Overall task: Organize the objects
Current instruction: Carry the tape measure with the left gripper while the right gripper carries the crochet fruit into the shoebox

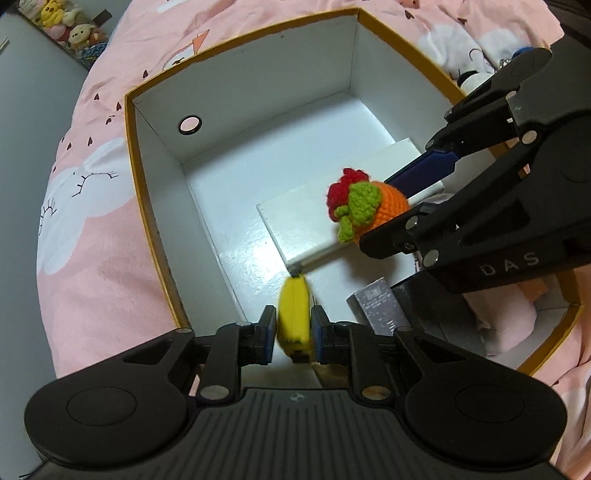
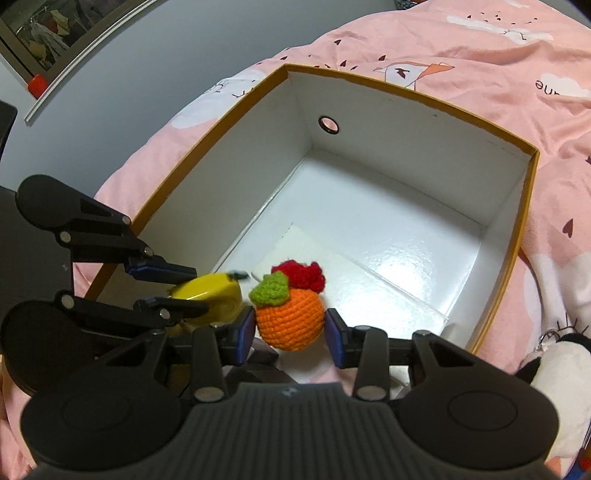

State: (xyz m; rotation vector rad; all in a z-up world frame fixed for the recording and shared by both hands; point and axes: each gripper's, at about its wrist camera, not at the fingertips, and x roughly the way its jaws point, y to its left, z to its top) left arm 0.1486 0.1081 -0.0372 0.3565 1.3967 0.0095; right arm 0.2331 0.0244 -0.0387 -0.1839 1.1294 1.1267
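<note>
A large white box with a gold rim sits on a pink bedspread; it also shows in the right wrist view. My left gripper is shut on a yellow tape measure, held over the box's near edge; the tape measure also shows in the right wrist view. My right gripper is shut on an orange crocheted toy with green and red top, held above the box; the toy also shows in the left wrist view. The right gripper enters the left wrist view from the right.
A flat white box lies on the big box's floor. A grey box and dark items lie in its near right corner. Plush toys sit on a far shelf. A black-and-white plush lies on the bedspread at right.
</note>
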